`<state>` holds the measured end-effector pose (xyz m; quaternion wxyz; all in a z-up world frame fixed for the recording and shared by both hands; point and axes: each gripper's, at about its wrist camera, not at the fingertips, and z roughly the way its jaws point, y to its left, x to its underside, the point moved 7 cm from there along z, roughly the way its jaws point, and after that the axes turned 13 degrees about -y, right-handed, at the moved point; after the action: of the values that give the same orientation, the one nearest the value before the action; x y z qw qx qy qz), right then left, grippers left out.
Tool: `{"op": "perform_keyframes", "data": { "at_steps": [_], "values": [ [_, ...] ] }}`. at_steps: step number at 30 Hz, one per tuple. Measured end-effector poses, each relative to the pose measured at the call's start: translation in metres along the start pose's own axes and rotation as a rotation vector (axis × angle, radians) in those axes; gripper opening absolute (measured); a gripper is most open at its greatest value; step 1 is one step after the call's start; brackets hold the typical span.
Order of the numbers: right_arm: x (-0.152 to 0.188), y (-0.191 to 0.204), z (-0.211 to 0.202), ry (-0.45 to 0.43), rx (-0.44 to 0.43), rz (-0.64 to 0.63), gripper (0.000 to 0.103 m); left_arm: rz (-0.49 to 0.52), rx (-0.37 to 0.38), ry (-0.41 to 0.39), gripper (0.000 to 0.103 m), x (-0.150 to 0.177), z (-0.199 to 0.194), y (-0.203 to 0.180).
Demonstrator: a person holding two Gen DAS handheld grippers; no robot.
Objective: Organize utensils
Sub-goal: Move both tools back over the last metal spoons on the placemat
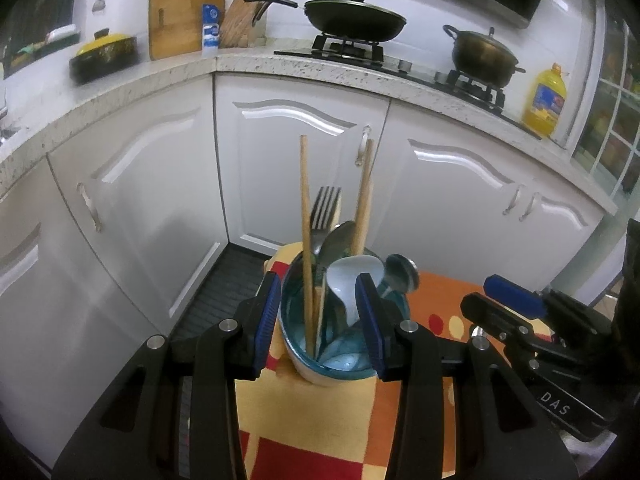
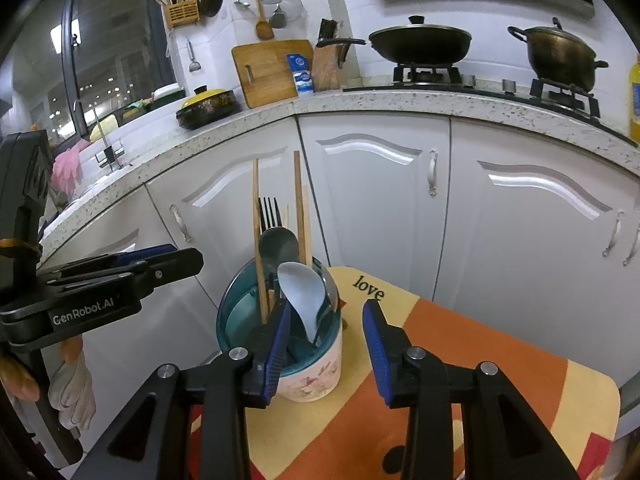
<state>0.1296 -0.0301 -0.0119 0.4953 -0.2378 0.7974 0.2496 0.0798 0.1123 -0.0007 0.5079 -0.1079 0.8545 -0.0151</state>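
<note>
A cup (image 1: 312, 372) with a blue inside and a flowered outer wall (image 2: 316, 380) stands on an orange, yellow and red cloth. It holds wooden chopsticks (image 1: 306, 240), a metal fork (image 1: 325, 208), metal spoons (image 1: 338, 240) and a white ceramic spoon (image 1: 348, 280). My left gripper (image 1: 320, 312) is open, its blue pads on either side of the cup's rim. My right gripper (image 2: 326, 340) is open and empty, its left pad in front of the cup's rim, its right pad over the cloth. The right gripper also shows in the left wrist view (image 1: 516, 292).
The clothed table (image 2: 460, 340) stands before white kitchen cabinets (image 1: 300, 152) under a speckled counter (image 2: 360, 100). On the counter sit a wok (image 2: 420, 44), a pot (image 2: 560, 56), a cutting board (image 2: 268, 72), a knife block (image 2: 328, 60) and an oil bottle (image 1: 546, 100).
</note>
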Motion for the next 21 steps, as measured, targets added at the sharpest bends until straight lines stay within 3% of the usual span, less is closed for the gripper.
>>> {"op": "perform_keyframes", "data": {
  "at_steps": [21],
  "values": [
    [0.006, -0.043, -0.07, -0.041, 0.125, 0.055, 0.039, 0.091, 0.112, -0.021, 0.038, 0.01, -0.025, -0.079]
  ]
}}
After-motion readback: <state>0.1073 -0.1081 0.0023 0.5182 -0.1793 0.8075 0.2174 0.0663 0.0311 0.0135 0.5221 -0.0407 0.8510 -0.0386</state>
